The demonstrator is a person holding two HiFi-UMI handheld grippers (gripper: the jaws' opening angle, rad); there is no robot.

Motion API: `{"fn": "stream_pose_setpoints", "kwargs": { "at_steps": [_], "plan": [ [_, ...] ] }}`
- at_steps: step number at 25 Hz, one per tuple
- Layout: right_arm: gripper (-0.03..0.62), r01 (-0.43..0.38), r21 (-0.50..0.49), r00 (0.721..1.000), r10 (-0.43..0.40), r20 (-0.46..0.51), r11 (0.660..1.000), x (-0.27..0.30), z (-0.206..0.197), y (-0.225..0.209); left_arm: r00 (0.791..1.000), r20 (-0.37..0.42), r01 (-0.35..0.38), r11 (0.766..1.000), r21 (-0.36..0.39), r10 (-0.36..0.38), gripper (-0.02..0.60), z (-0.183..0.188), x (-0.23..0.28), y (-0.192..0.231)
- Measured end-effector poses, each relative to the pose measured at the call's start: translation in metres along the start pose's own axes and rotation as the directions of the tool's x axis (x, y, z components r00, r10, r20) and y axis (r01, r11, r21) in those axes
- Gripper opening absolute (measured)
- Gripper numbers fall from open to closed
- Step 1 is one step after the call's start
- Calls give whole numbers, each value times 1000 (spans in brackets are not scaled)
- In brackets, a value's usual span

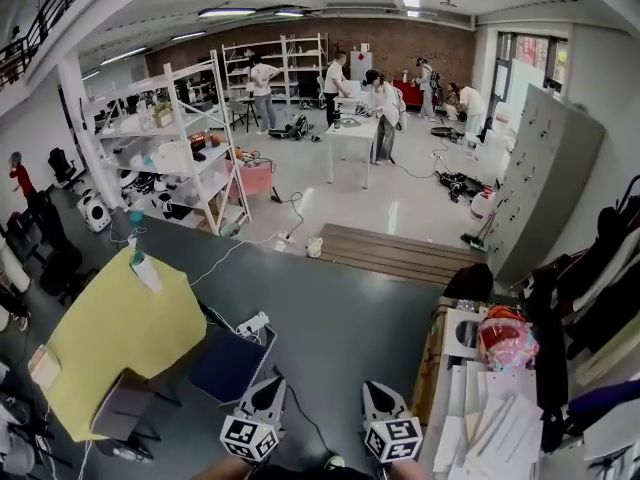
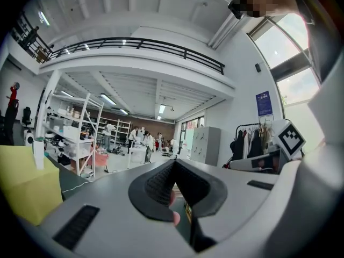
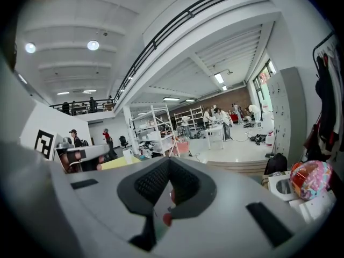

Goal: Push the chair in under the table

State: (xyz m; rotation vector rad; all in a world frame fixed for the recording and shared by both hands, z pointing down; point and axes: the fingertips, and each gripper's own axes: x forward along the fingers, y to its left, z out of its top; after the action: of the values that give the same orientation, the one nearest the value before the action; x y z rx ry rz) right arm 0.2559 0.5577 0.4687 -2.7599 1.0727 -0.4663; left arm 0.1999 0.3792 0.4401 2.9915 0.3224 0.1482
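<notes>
The chair (image 1: 226, 364), seen as a dark blue squarish seat, is placed at seven o'clock in the head view, just beside the yellow tabletop (image 1: 120, 328), while the left tongs (image 1: 274, 382) and right tongs (image 1: 371, 387) are kept fully closed, with nothing gripped.

Place: large open workshop-lab, industrial type.
Storage: white metal shelves (image 1: 190, 138) loaded with equipment; grey lockers (image 1: 535, 183).
Work area: people (image 1: 383, 108) standing at a white table (image 1: 352, 133); cables (image 1: 296, 208) across the floor (image 1: 400, 203).
Structure: brick back wall (image 1: 400, 43); railed upper gallery (image 2: 140, 44).
</notes>
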Motion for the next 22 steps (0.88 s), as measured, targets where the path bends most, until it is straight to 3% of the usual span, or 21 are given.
{"fn": "stream_pose_setpoints", "kwargs": {
  "at_steps": [11, 22],
  "plan": [
    [14, 100, 71, 995, -102, 21, 992, -2, 6, -52, 994, -30, 103, 995, 7, -103, 9, 0, 52, -29],
    [14, 251, 79, 968, -252, 1, 965, 20, 15, -93, 960, -18, 280, 960, 19, -280, 9, 5, 140, -31]
  ]
}}
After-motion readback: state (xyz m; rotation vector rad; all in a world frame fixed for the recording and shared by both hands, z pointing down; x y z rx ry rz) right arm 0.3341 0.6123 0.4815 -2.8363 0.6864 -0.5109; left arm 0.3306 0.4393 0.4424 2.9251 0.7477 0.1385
